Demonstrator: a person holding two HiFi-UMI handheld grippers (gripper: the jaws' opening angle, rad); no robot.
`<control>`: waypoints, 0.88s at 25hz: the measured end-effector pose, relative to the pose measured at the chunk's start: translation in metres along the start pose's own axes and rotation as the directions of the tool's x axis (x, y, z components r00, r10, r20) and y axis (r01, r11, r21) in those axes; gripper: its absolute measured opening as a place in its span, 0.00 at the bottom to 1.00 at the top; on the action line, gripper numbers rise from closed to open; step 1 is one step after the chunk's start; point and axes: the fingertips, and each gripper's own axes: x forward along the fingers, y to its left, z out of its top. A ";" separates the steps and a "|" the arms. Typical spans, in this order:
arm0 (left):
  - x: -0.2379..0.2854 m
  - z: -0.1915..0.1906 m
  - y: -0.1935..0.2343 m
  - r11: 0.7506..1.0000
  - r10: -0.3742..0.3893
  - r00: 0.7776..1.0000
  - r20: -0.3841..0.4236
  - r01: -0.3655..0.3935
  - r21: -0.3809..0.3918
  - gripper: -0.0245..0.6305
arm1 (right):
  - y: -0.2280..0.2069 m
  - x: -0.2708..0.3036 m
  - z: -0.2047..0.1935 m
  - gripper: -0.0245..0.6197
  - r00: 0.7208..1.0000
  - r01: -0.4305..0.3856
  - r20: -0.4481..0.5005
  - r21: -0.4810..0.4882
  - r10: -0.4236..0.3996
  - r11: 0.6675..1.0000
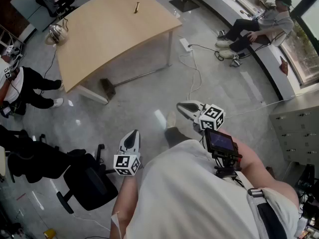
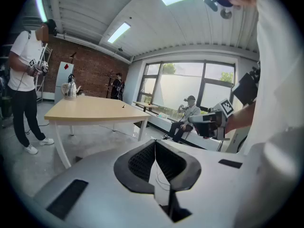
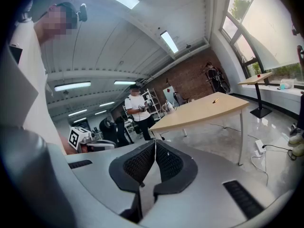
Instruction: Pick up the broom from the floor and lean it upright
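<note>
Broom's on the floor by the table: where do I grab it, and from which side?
Grip the broom's thin handle near its middle, away from the dark head. It seems to lie flat along the near edge of the table, so come down from above on the open-floor side.

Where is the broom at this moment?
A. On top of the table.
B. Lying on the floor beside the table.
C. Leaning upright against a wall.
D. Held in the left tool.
B: the broom lies flat on the floor, its head beside the table.
</note>
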 end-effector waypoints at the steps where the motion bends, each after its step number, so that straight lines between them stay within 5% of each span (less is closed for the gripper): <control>1: 0.010 0.005 0.005 1.000 0.000 1.000 0.000 0.000 -0.001 0.05 | -0.009 0.007 0.004 0.07 1.000 -0.004 -0.001 0.001 0.004 1.000; 12: 0.129 0.066 0.045 0.999 -0.018 0.998 -0.061 0.020 0.030 0.05 | -0.108 0.066 0.057 0.07 0.998 -0.056 -0.014 0.043 0.056 0.998; 22: 0.209 0.095 0.069 0.998 -0.046 0.992 -0.116 0.051 0.039 0.05 | -0.182 0.091 0.081 0.07 1.000 -0.013 0.018 0.079 0.012 0.997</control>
